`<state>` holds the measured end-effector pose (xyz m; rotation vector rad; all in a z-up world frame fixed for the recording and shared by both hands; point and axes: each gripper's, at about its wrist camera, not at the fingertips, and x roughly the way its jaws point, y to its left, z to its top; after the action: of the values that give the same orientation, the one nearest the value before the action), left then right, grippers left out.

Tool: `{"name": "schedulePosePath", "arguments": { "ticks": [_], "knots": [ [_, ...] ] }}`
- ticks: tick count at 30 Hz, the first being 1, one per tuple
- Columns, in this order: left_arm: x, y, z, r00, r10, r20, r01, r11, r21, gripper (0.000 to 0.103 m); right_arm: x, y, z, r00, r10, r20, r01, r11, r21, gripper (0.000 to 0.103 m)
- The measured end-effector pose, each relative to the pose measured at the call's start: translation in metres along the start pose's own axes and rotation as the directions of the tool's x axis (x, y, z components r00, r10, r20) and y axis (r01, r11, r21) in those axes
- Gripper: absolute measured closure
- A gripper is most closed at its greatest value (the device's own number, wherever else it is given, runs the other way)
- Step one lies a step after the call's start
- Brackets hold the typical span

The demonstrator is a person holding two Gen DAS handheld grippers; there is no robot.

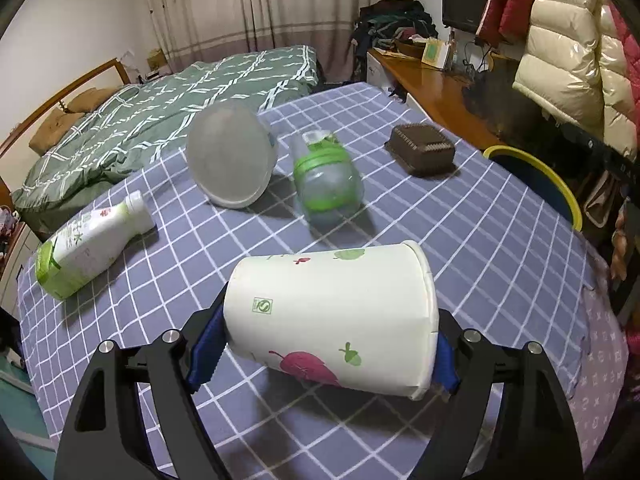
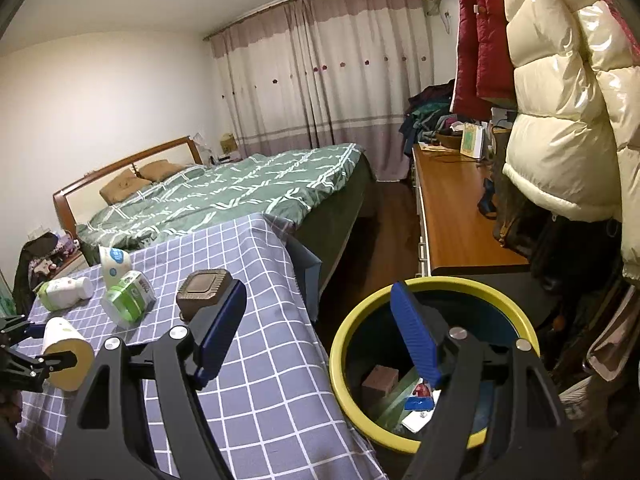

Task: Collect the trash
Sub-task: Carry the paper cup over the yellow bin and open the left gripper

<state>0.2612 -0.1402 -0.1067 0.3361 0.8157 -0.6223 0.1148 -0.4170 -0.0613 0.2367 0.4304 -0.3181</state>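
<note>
A: What was the left gripper (image 1: 328, 344) doing?

B: Its blue pads were pinching a white paper cup printed with leaves (image 1: 334, 316), which lay on its side. One pad pressed on the base, the other on the rim, just above the table's grey-blue checked cloth (image 1: 500, 248).

A: And the right gripper (image 2: 324, 336)?

B: Its jaws stood apart with nothing between them. It hung over the table's edge and a round dark blue bin with a yellow rim (image 2: 340, 344), which stood on the floor just beside the table.

A: Anything in the bin?

B: A brown block (image 2: 380, 384) and some paper scraps.

A: What else lay on the cloth?

B: A white and green plastic bottle (image 1: 92, 248) lay on its side at the left. Near the middle were a translucent round plastic bowl tipped on its edge (image 1: 232, 156) and a clear bottle with a green label (image 1: 326, 180). A dark brown square plastic box (image 1: 422, 150) sat toward the bin's side.
</note>
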Motion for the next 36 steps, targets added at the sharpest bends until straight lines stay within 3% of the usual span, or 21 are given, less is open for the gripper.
{"name": "schedulePosePath", "arguments": {
  "ticks": [4, 10, 18, 29, 31, 36],
  "knots": [
    [-0.009, -0.02, 0.017, 1.0, -0.012, 0.026, 0.011, 1.0, 0.022, 0.022, -0.008, -0.01, 0.003, 0.999, 0.031, -0.018, -0.031, 0.999, 0.011, 0.033],
    [-0.004, -0.071, 0.048, 0.996, -0.073, 0.047, 0.068, 0.993, 0.097, 0.022, -0.046, -0.045, 0.017, 0.999, -0.016, 0.033, 0.016, 1.0, 0.022, 0.033],
    [0.028, -0.172, 0.103, 0.985, -0.169, 0.017, 0.162, 0.966, 0.203, 0.022, -0.08, -0.101, 0.016, 0.994, -0.098, 0.042, 0.095, 0.993, 0.068, 0.033],
    [0.091, -0.297, 0.153, 0.972, -0.228, -0.048, 0.232, 0.929, 0.289, 0.019, -0.104, -0.15, 0.016, 0.984, -0.165, 0.062, 0.155, 0.978, 0.142, 0.033],
    [0.099, -0.306, 0.153, 0.973, -0.227, -0.048, 0.231, 0.928, 0.294, 0.01, -0.107, -0.153, 0.017, 0.983, -0.167, 0.071, 0.155, 0.976, 0.15, 0.033],
    [0.097, -0.306, 0.152, 0.975, -0.223, -0.023, 0.221, 0.937, 0.272, 0.009, -0.109, -0.154, 0.017, 0.984, -0.162, 0.08, 0.149, 0.977, 0.155, 0.033]
  ]
}}
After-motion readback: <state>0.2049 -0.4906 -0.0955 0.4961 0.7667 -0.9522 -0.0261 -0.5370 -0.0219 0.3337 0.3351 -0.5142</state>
